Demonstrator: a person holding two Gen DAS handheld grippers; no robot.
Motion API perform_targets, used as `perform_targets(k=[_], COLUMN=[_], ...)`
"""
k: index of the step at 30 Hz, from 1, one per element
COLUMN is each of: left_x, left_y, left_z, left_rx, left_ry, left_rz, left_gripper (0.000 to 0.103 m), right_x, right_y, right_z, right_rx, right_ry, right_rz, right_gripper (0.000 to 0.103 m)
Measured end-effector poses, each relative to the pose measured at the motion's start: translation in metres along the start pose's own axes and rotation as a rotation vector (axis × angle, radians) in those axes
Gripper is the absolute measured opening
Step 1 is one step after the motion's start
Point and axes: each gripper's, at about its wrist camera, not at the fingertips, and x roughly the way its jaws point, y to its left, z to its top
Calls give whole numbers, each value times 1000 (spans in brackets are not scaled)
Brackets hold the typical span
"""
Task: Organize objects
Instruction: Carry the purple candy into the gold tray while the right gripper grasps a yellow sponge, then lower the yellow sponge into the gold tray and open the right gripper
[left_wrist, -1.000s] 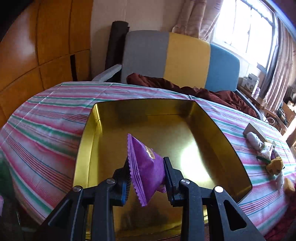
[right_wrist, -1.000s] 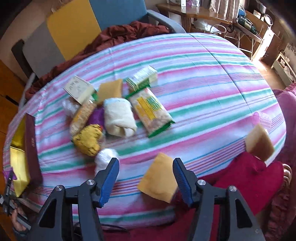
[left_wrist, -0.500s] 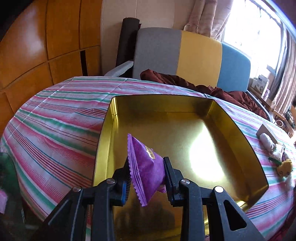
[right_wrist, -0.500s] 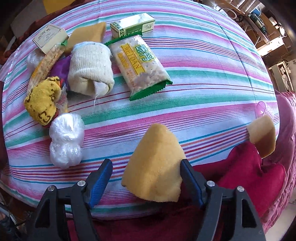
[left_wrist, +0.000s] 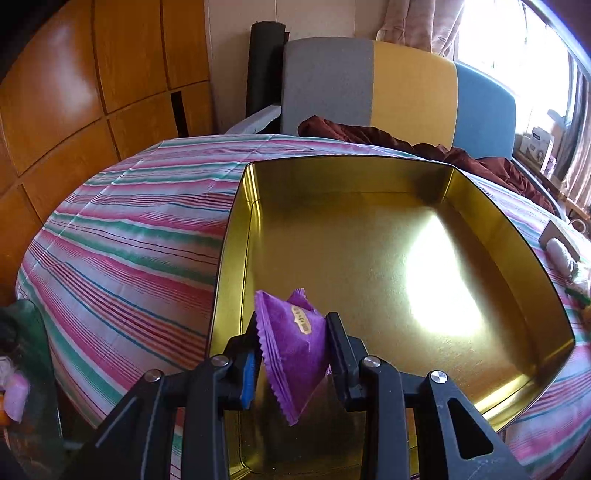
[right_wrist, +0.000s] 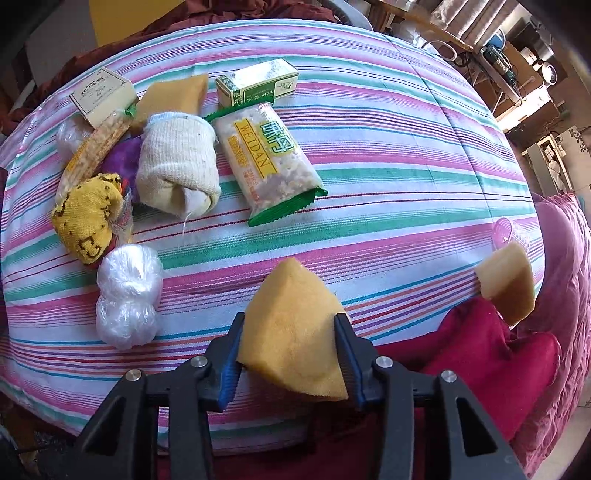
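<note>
- Purple snack packet (left_wrist: 291, 347), crimped edges, small gold label: we log it pinched between the two fingers of the left gripper (left_wrist: 291, 350), low centre of the left wrist view, hanging over the near left corner of the gold tin.
- Gold tin (left_wrist: 369, 173), shallow, square, shiny inside; it fills the middle of that frame and sits on the striped tablecloth (left_wrist: 129, 240). A bright glare lies on its floor at right.
- Yellow sponge (right_wrist: 295, 332), wedge-shaped: we log it clamped between the fingers of the right gripper (right_wrist: 290, 354), low centre of the right wrist view, at the near edge of the cloth.
- Clear plastic bundle (right_wrist: 127, 295), left of the sponge and apart from it.
- Yellow knitted item (right_wrist: 86, 218) with black marks, just above the bundle.
- Rolled white cloth (right_wrist: 177, 166), centre left, touching a green-edged snack bag (right_wrist: 266, 162) printed WEIDAN.
- Green and white carton (right_wrist: 258, 83), upper centre, beside a second yellow sponge (right_wrist: 173, 98) and a cream box (right_wrist: 101, 94) at upper left.
- Third sponge piece (right_wrist: 508, 284), right edge of the frame, well apart from the group.
- Red cushion (right_wrist: 491, 354), lower right, below the cloth's edge.
</note>
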Motion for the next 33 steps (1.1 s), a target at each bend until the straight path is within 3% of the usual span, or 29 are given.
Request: perform_targets(k=[7,9,11,14,15,26,33], left_x=[1,-1,-6,-18,-21,-41,-49], left_y=[-5,-7,-10,-10,-10,-1,9], left_z=[-4,-5,-5,-5,-5,-4,-6], left_rx=[21,25,27,21,20,-25,-57], left_ry=[-6,-13,-32,-79,-88,-125,-129], left_rz=[6,9,22,33,35,28,26], left_gripper=[39,44,57,65,65,71,75], right_x=[1,-1,-2,-9,-17,-30,-60], right_y=[-1,-3,-7,-9,-1,-5,0], right_z=[8,9,10,8,-3,-7,-15], right_rx=[8,12,17,30,33,61,66], right_ry=[-15,-21,-30,-46,-50,-112,-221], right_rz=[14,19,23,27,27,59,20], right_gripper=[46,45,45,44,44,44,44])
